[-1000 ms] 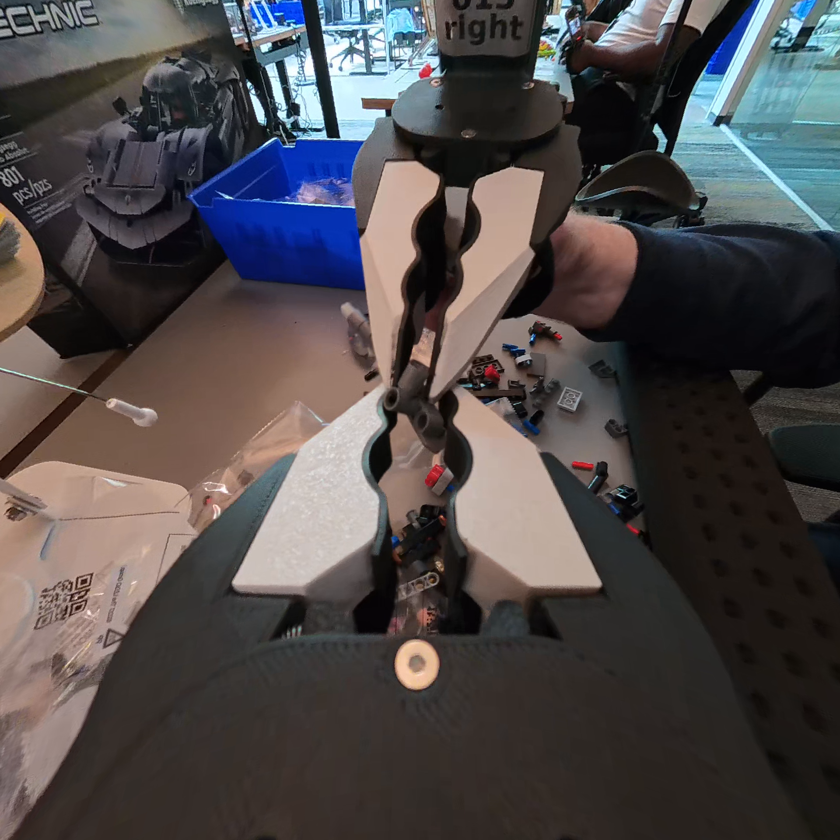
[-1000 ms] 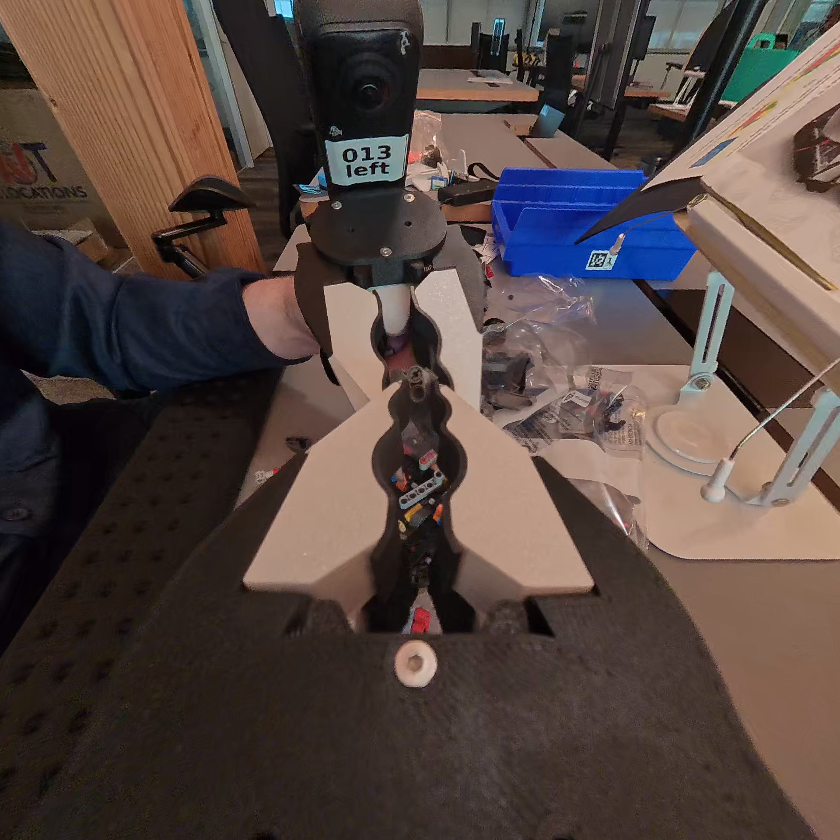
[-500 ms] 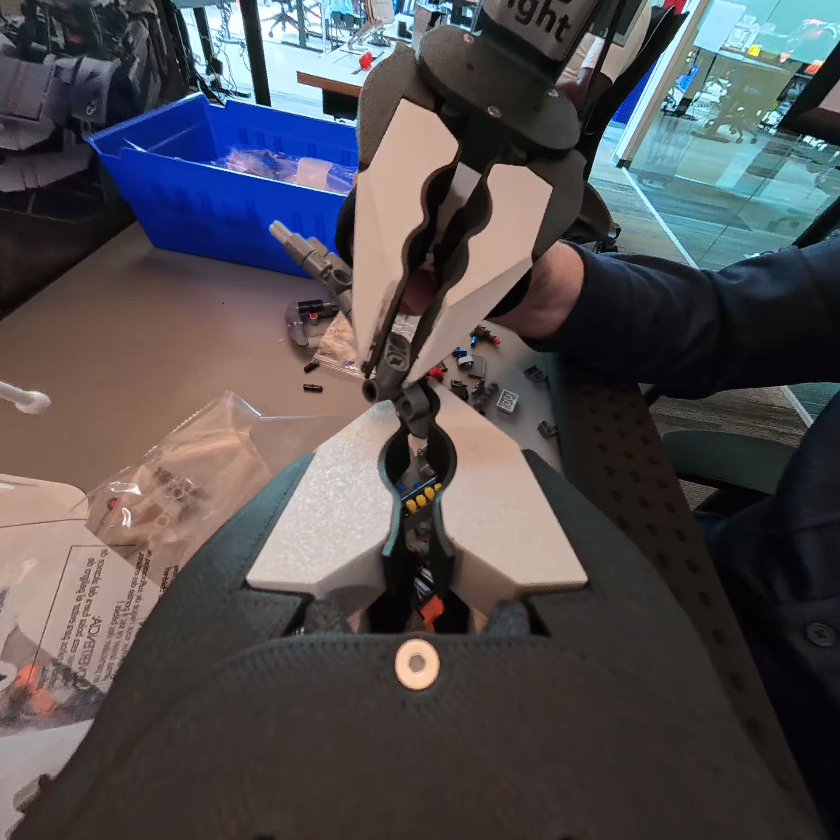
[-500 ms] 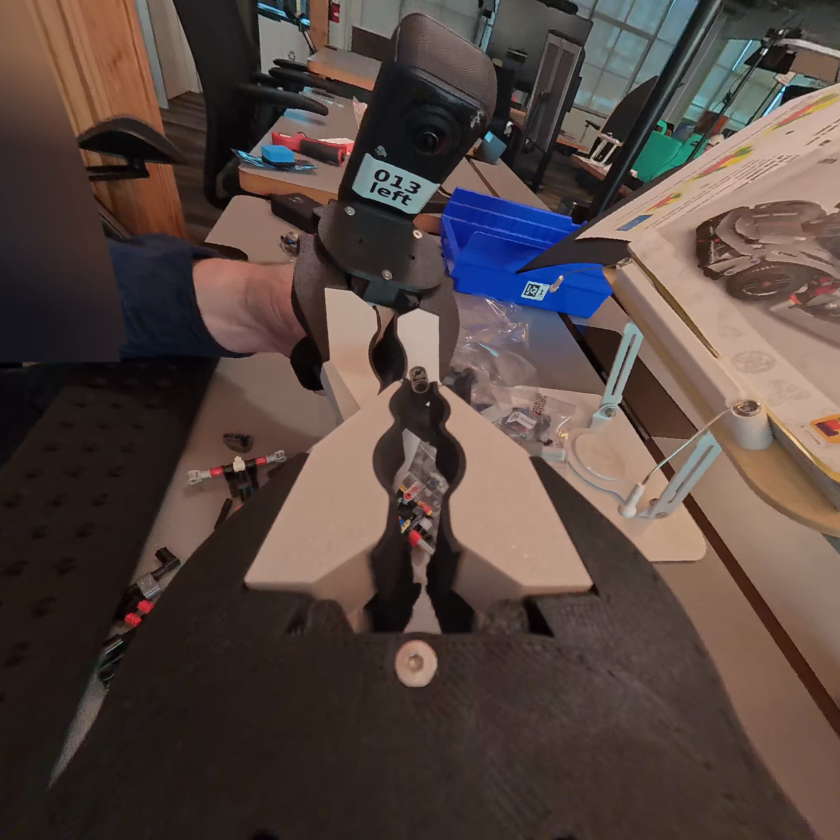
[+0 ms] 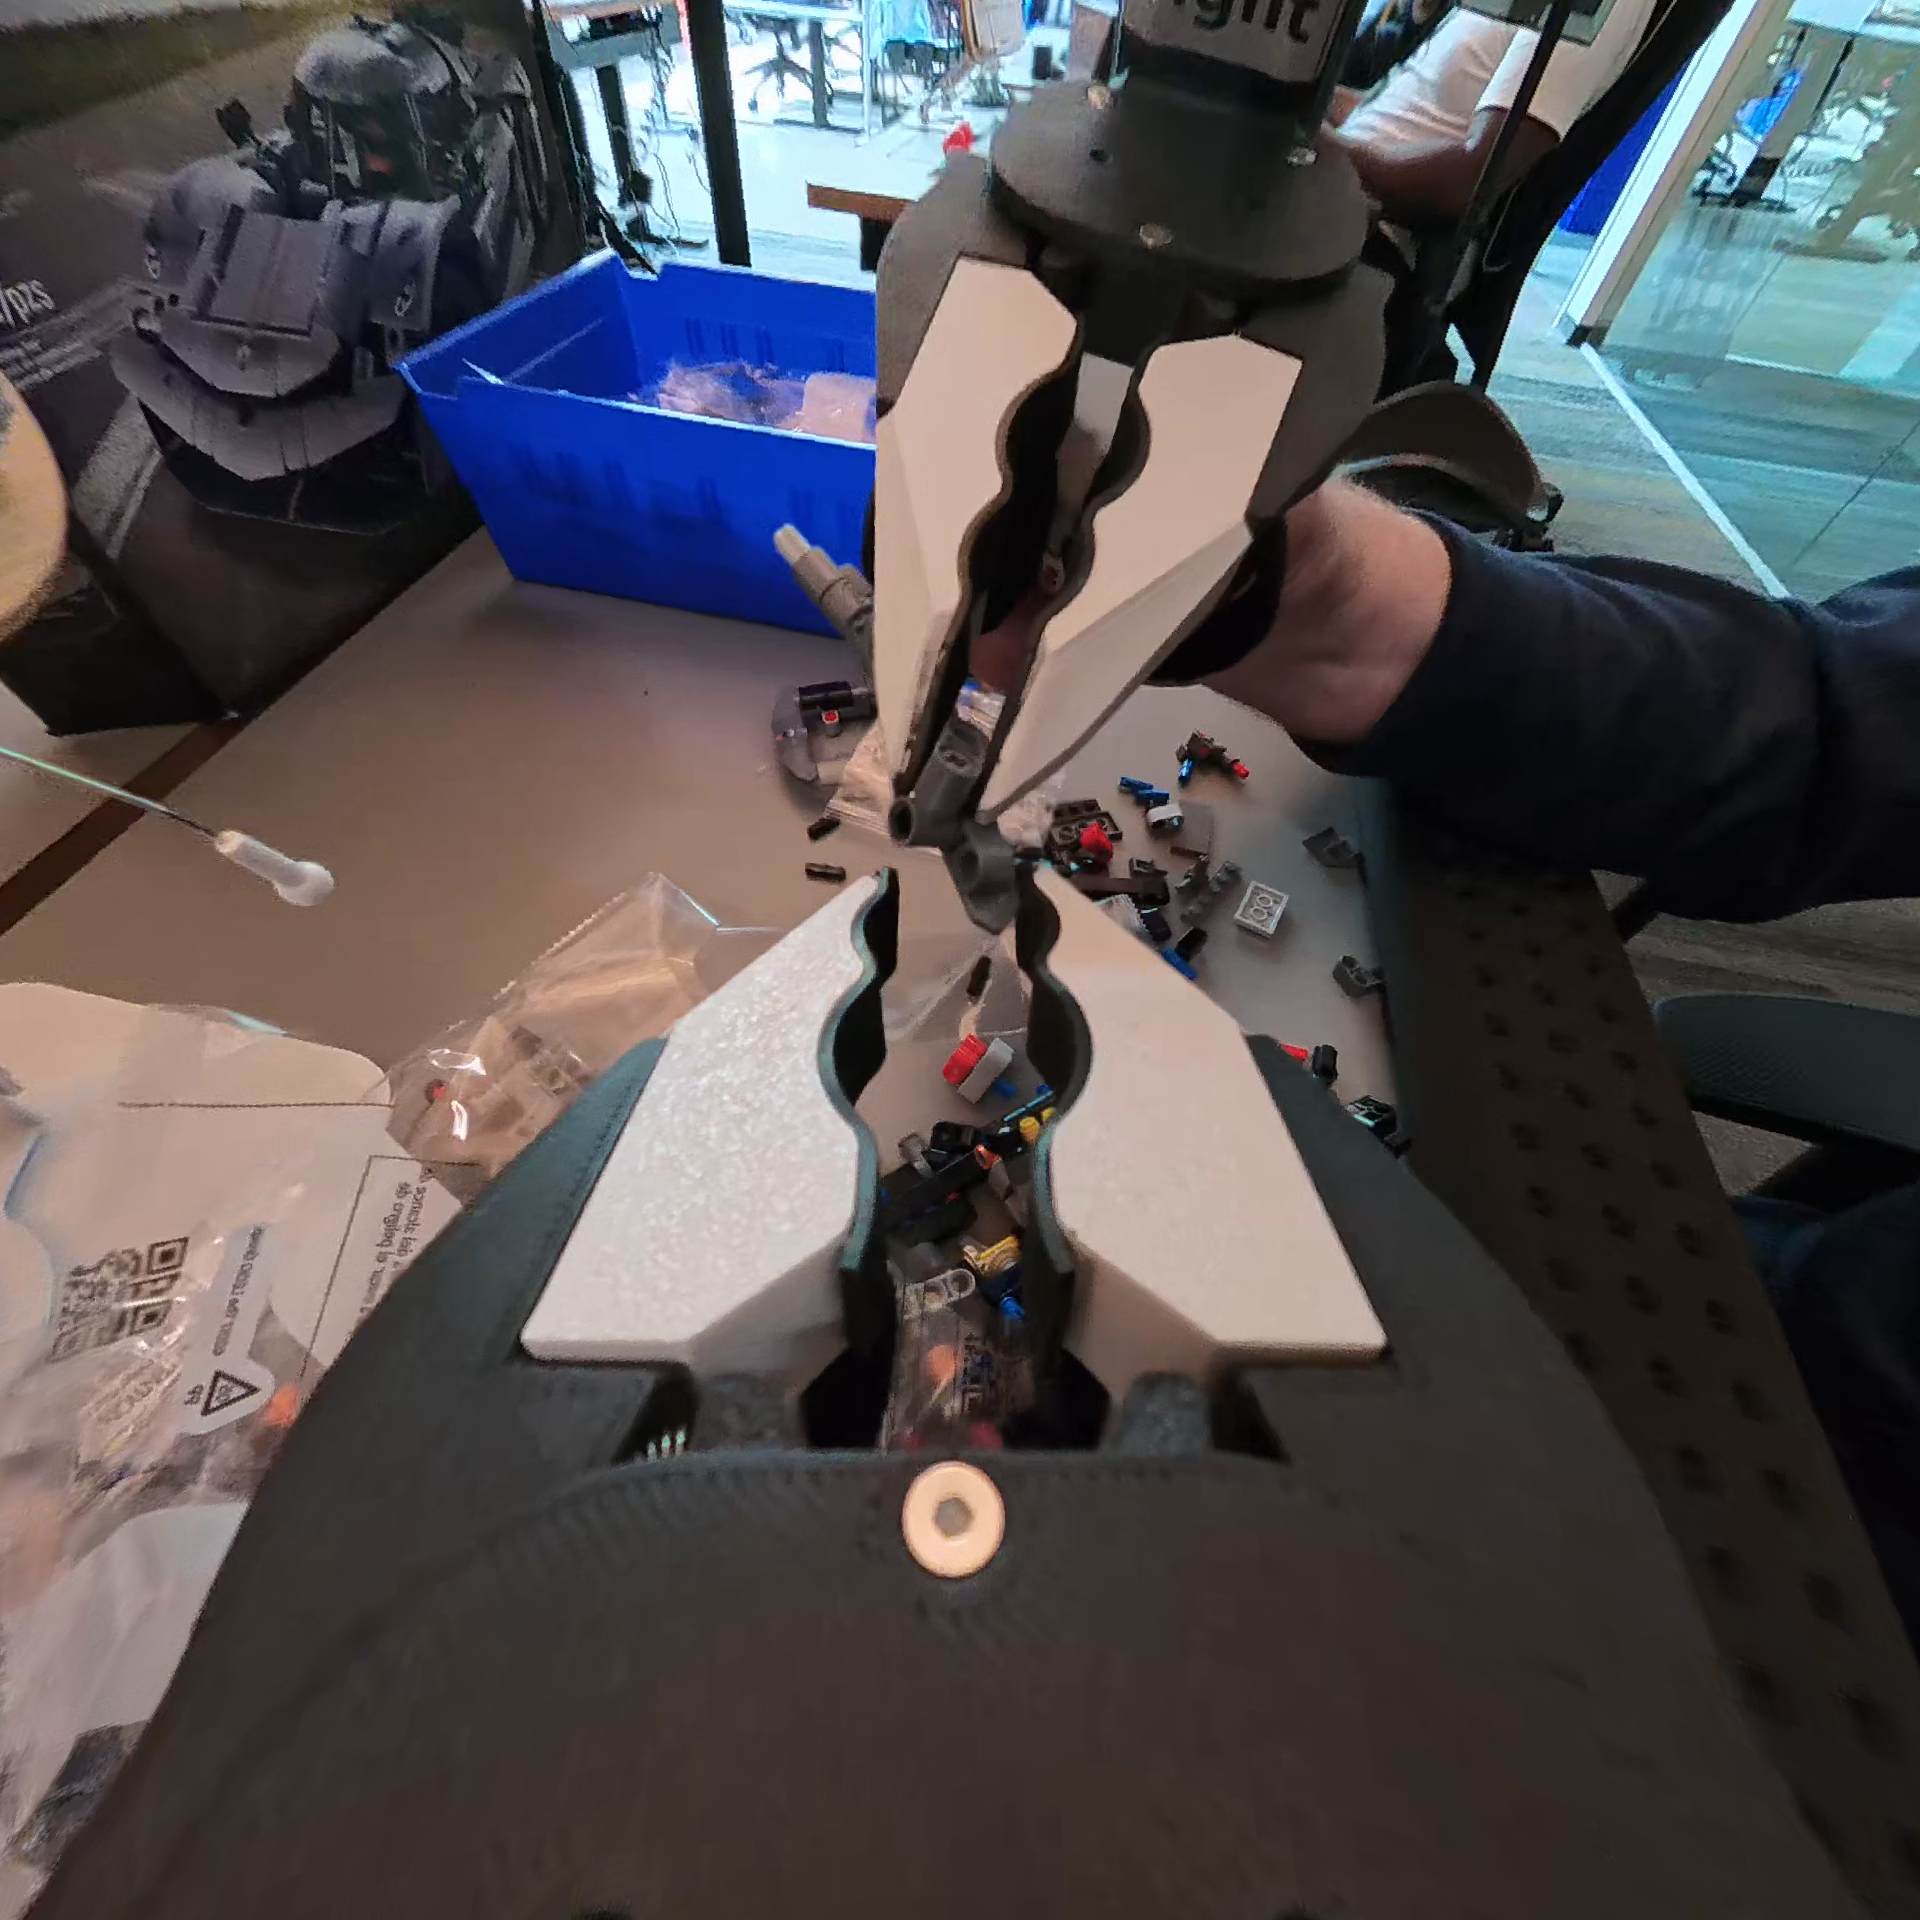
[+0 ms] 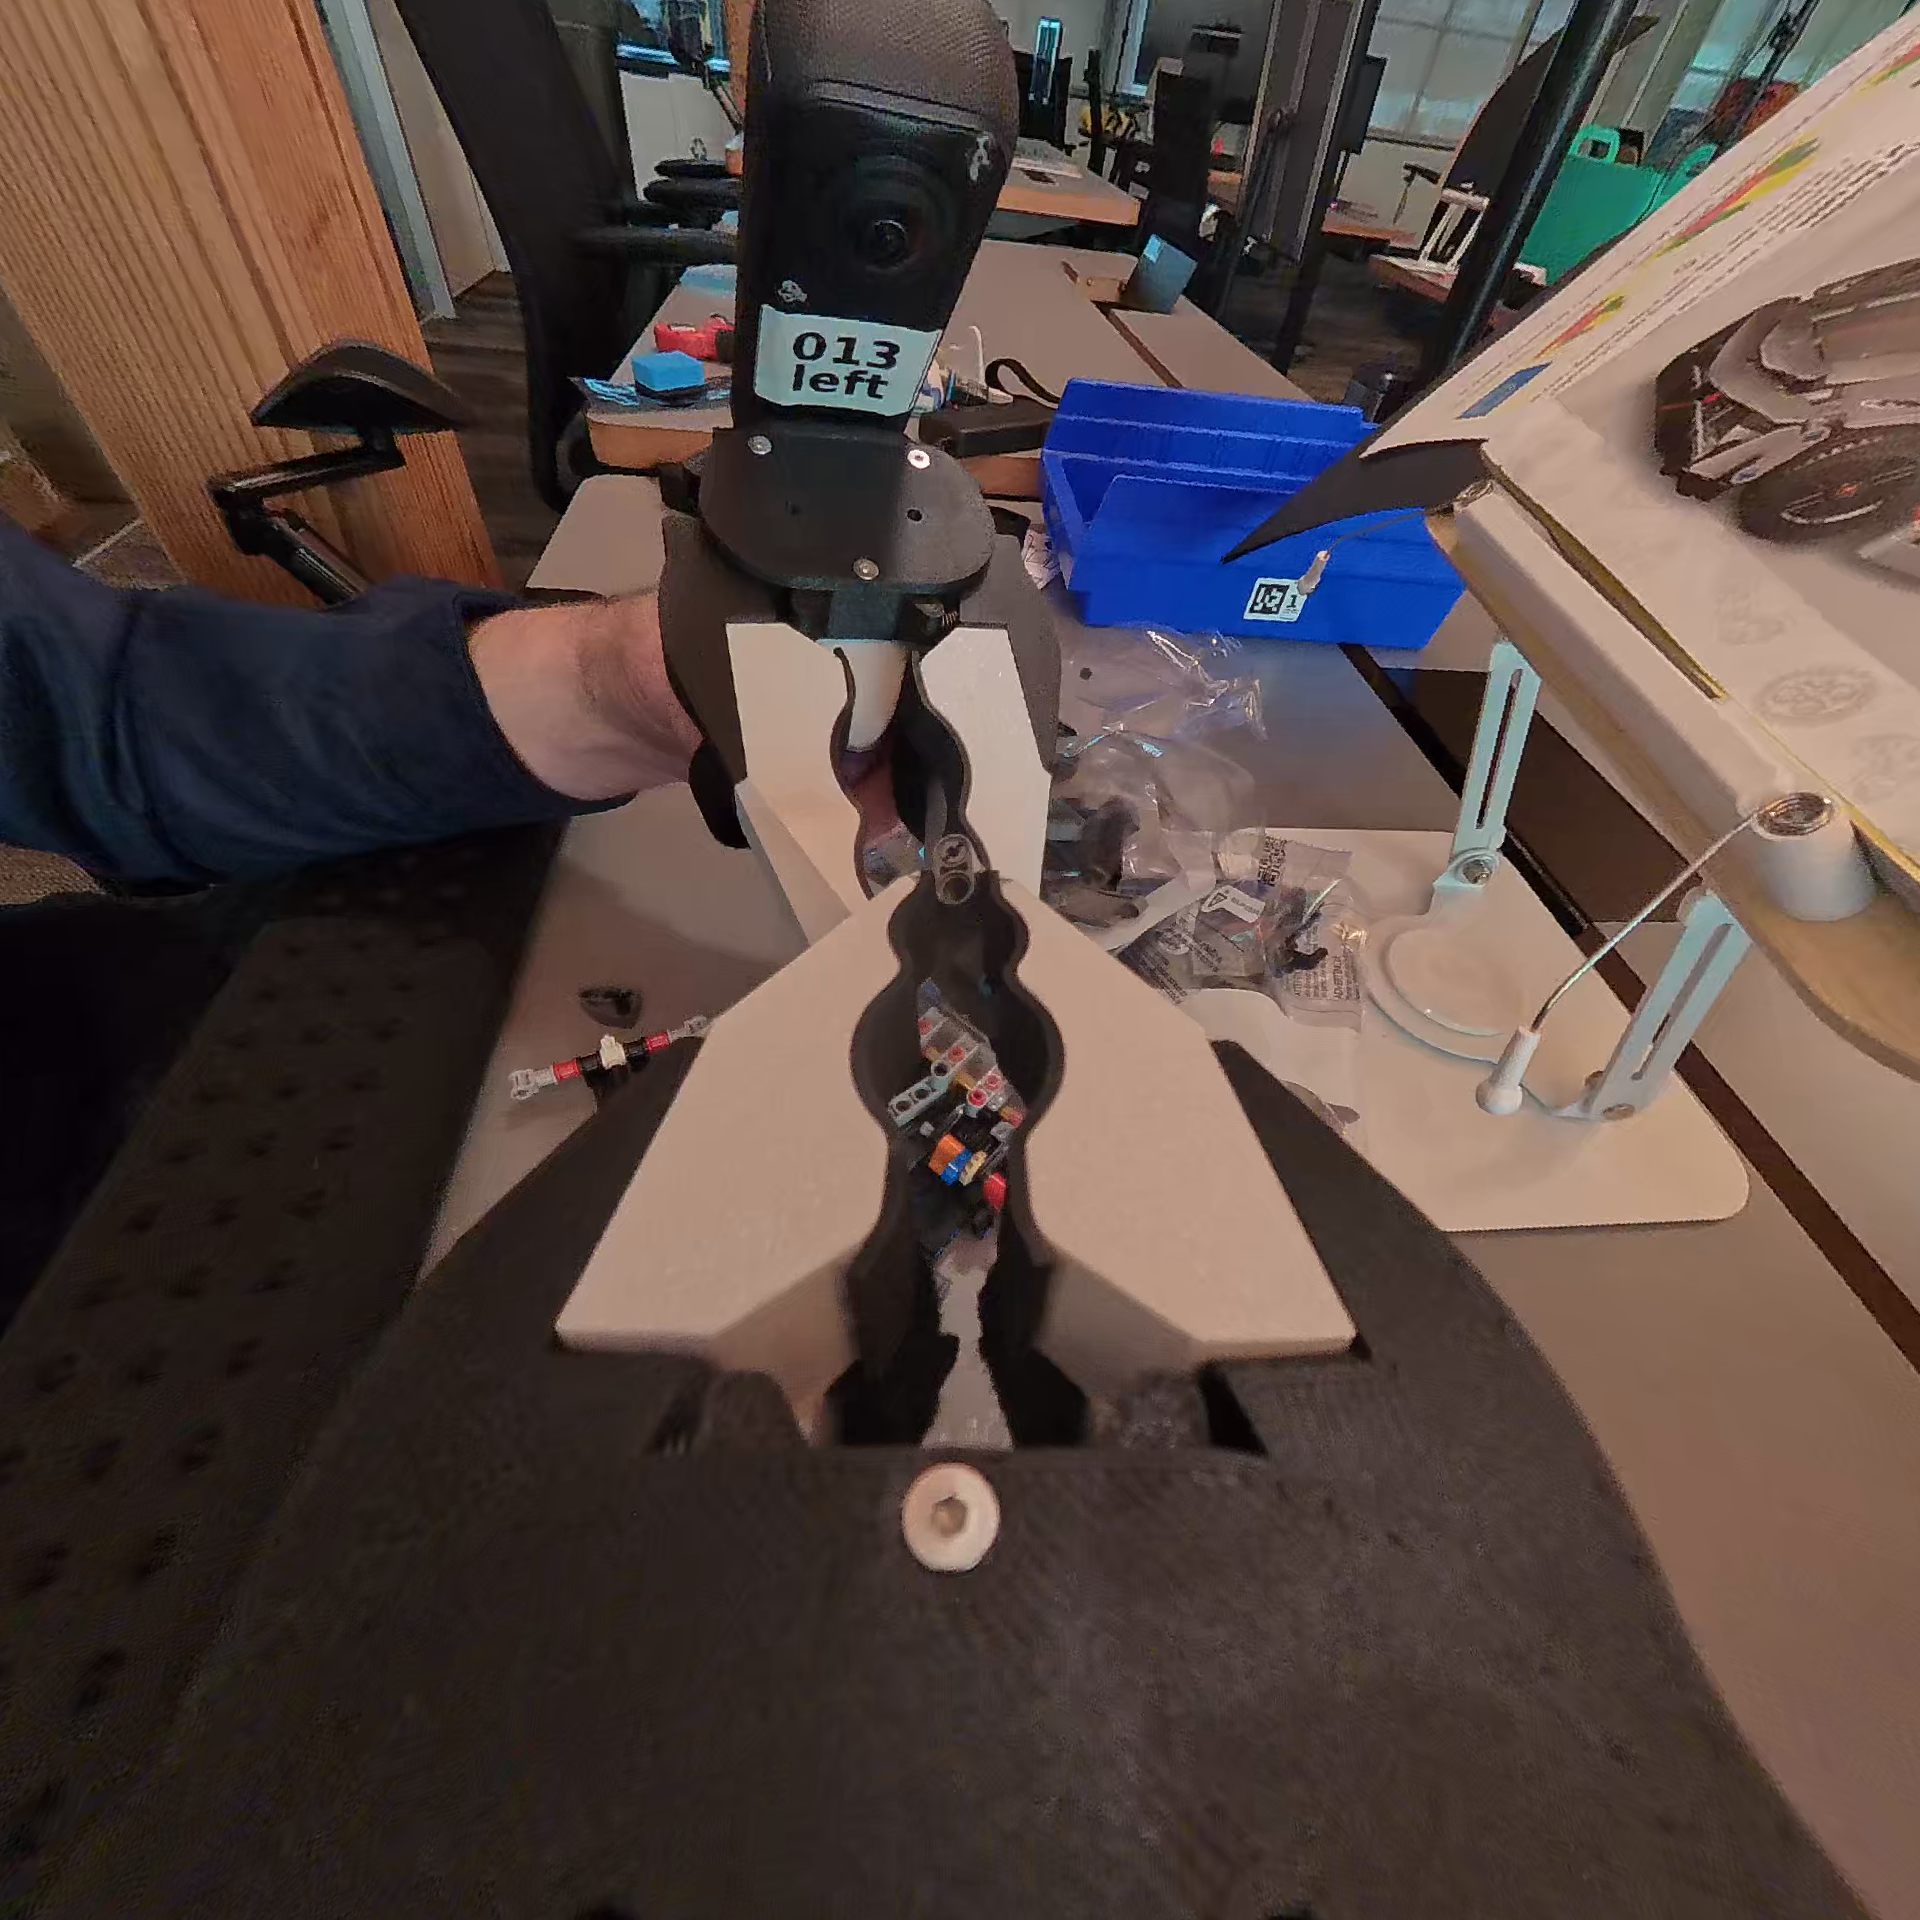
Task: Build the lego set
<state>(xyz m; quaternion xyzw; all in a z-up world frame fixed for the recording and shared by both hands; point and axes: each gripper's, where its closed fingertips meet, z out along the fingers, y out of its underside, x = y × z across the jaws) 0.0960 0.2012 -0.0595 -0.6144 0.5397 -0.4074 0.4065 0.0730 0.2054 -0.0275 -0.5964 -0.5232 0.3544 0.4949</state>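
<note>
The two grippers are held tip to tip above the grey table (image 5: 499, 748), each handled by a bare hand in a dark blue sleeve. The right gripper (image 5: 940, 795) is pressed together on a grey Technic connector (image 5: 951, 774), which is pinched at the very tips of its white fingers; in the right wrist view the same piece (image 6: 954, 868) is seen end-on at the finger ends. The left gripper (image 5: 956, 894) is spread apart, its tips parted with a clear gap between them. A second grey connector piece (image 5: 982, 868) is seen at the right tip of that gap, hanging off the pinched one; whether it is touched by the left finger cannot be made out for certain.

Below the meeting tips, loose Lego pieces (image 5: 1153, 862) are scattered on the table, and more are seen through the slot between the left fingers. Clear plastic bags (image 5: 582, 997) lie left of the left gripper. A blue bin (image 5: 644, 488) stands beyond it, beside the set's box (image 5: 260, 343). To the right of the right gripper, an instruction booklet (image 6: 1714, 343) is propped on a white stand (image 6: 1558, 1153).
</note>
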